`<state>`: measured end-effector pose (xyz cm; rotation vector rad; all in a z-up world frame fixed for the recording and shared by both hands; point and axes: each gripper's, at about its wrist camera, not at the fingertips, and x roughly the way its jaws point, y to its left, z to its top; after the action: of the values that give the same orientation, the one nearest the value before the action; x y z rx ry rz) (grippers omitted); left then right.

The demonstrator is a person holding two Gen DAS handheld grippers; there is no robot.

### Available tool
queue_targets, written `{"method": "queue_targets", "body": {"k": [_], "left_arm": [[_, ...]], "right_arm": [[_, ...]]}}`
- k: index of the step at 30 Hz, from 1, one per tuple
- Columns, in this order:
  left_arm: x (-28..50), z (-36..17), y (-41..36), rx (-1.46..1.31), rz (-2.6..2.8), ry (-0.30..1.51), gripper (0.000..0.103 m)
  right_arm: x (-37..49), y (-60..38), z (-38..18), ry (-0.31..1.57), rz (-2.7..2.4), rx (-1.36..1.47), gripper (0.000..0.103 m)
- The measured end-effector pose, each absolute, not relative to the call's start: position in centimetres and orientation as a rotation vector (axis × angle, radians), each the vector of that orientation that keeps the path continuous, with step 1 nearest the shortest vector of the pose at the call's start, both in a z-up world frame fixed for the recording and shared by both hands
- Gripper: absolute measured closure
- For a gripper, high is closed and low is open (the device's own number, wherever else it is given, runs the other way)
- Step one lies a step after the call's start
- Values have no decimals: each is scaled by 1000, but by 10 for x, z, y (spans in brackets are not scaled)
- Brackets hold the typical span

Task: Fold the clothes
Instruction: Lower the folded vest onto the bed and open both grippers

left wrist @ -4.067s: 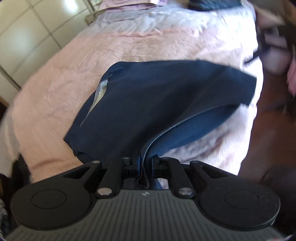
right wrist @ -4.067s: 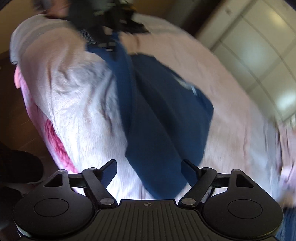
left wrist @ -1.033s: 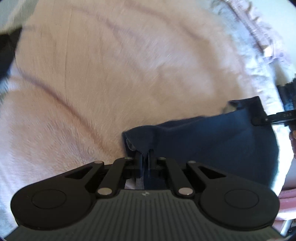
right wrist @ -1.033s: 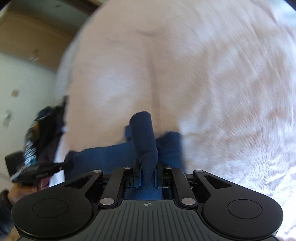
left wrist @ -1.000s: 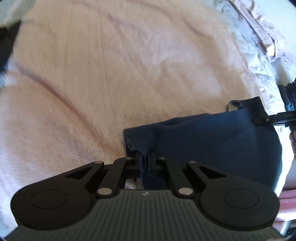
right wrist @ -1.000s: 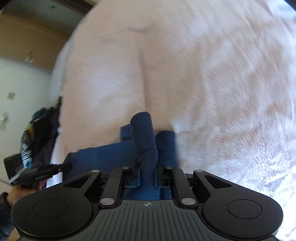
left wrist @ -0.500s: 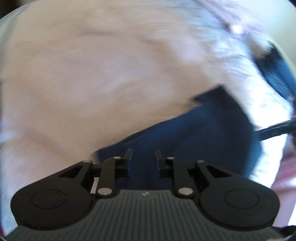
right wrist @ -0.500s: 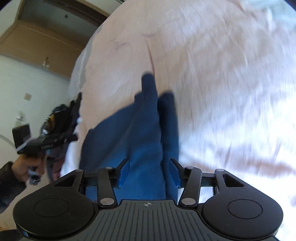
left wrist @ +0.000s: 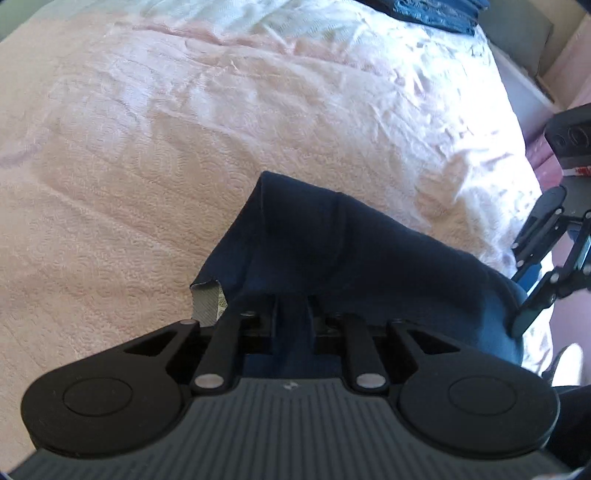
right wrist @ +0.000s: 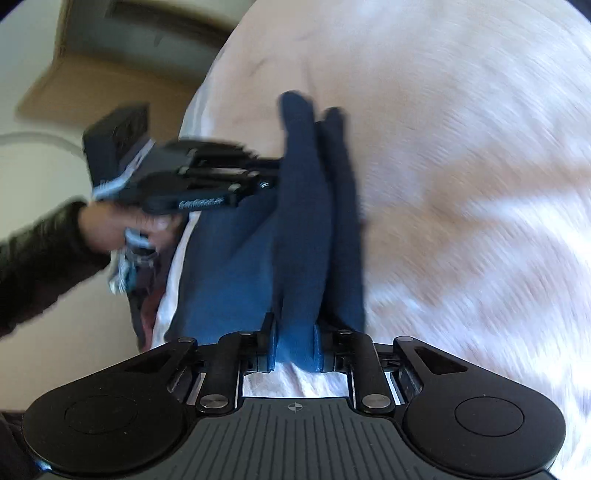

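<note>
A navy garment (left wrist: 332,251) lies bunched in folds on the pink bedcover (left wrist: 147,147). A grey-white inner patch (left wrist: 207,302) shows at its near left corner. My left gripper (left wrist: 293,301) is shut on a fold of the garment at its near edge. In the right wrist view the garment (right wrist: 303,221) runs away from me in long ridges, and my right gripper (right wrist: 294,325) is shut on the near end of the middle ridge. The left gripper's black body (right wrist: 192,181) meets the garment's left side, held by a hand (right wrist: 110,225) in a dark sleeve.
The bedcover (right wrist: 461,184) spreads wide to the right and beyond the garment. Dark blue clothes (left wrist: 436,14) lie at the bed's far end. A black box (left wrist: 569,136) stands past the bed's right edge. A wooden cabinet (right wrist: 92,74) is off the bed's left side.
Half a second ago both grippers were open over the garment; now both are shut on new folds of it. The two grippers have come closer together.
</note>
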<state>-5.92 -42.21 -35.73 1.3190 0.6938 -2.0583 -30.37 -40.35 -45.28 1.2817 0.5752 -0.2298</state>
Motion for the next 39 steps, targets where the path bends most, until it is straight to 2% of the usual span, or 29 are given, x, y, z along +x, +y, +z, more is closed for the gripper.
{"method": "queue_targets", "body": {"k": [4, 8, 14, 15, 17, 24, 27, 30, 31, 32, 36, 39], "left_arm": [[-68, -336, -424, 1348, -2056, 655, 90], [-79, -312, -431, 1275, -2159, 717, 89], [-110, -364, -460, 1437, -2075, 712, 87], [-108, -367, -461, 1440, -2071, 705, 92], [-105, -372, -462, 1440, -2063, 686, 95], [-104, -365, -464, 1431, -2041, 695, 96], [-98, -348, -458, 1395, -2039, 669, 95], [-79, -321, -447, 1308, -2031, 662, 92], [-72, -311, -439, 1281, -2023, 664, 92], [-66, -303, -430, 1263, -2015, 663, 92], [-49, -286, -381, 1232, -2016, 700, 92], [-46, -298, -345, 1259, -2009, 716, 92]], "right_arm": [[-292, -405, -451, 558, -224, 1271, 86], [-285, -408, -453, 569, -201, 1283, 85], [-279, -407, -451, 615, -220, 1270, 85], [-282, -403, -449, 621, -222, 1266, 86], [-290, -395, -453, 603, -237, 1285, 86], [-301, -389, -465, 538, -260, 1357, 85], [-319, -399, -452, 484, -304, 1349, 85], [-337, -409, -440, 429, -348, 1340, 60], [-343, -412, -435, 411, -363, 1337, 44], [-343, -418, -432, 388, -377, 1328, 40], [-322, -448, -429, 407, -354, 1267, 39], [-302, -468, -447, 436, -349, 1309, 40]]}}
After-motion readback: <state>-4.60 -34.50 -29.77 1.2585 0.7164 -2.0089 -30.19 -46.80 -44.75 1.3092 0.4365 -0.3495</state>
